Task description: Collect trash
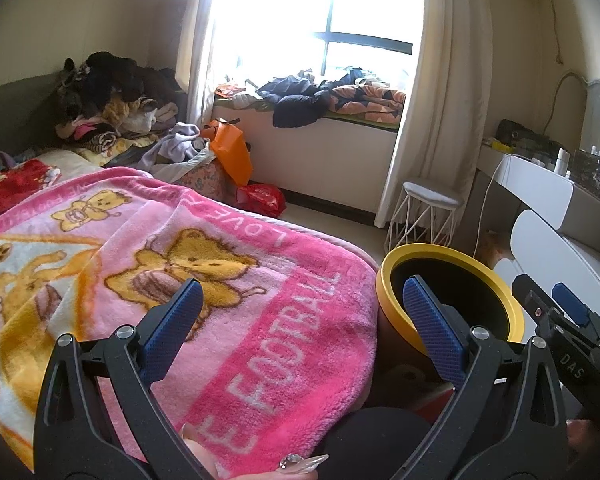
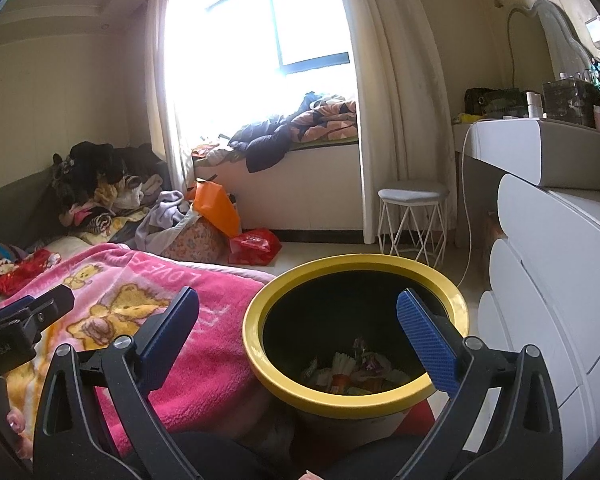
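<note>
A black trash bin with a yellow rim stands beside the bed; it holds several crumpled wrappers and paper scraps. My right gripper is open and empty, held above the bin's mouth. My left gripper is open and empty over the corner of the pink teddy-bear blanket, with the bin's rim just to its right. The right gripper shows at the far right of the left wrist view. The left gripper shows at the left edge of the right wrist view.
A heap of clothes lies at the bed's head. An orange bag and a red bag sit on the floor by the window seat. A white stool and a white dresser stand at the right.
</note>
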`<state>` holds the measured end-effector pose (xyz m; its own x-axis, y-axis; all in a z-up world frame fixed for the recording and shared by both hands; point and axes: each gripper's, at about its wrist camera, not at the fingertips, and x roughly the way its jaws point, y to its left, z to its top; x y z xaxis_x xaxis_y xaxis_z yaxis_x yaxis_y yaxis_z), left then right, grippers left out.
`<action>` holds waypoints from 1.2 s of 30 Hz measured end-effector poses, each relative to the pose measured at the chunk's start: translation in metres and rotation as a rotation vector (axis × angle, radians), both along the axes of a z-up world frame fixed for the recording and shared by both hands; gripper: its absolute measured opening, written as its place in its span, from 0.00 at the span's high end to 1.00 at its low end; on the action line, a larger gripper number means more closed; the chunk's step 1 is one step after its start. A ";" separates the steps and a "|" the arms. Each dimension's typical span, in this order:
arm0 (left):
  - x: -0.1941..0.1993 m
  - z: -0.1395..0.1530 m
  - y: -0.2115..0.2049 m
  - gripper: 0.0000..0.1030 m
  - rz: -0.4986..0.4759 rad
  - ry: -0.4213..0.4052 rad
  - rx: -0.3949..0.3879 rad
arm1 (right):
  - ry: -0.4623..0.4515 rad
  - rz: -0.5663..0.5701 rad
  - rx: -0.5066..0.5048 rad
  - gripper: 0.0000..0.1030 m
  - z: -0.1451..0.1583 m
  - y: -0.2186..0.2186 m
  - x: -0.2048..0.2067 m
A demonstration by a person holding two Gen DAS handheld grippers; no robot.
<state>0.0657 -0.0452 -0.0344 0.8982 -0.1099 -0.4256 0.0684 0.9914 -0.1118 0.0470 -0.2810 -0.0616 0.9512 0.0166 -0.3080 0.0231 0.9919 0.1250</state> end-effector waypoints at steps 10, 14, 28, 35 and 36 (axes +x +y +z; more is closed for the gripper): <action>0.000 0.000 0.000 0.10 -0.001 0.001 -0.001 | -0.004 -0.001 -0.002 0.06 0.001 -0.002 -0.001; -0.001 0.000 0.000 0.10 0.000 0.007 -0.003 | -0.004 -0.002 -0.001 0.06 0.001 -0.002 -0.001; -0.003 -0.002 0.002 0.10 0.000 0.020 -0.013 | -0.006 -0.002 0.001 0.06 0.001 -0.003 -0.001; 0.002 -0.005 0.013 0.10 0.042 0.067 -0.017 | -0.003 -0.005 0.029 0.06 0.011 0.005 0.005; 0.001 -0.005 0.022 0.10 0.054 0.077 -0.026 | -0.003 0.002 0.040 0.06 0.014 0.007 0.006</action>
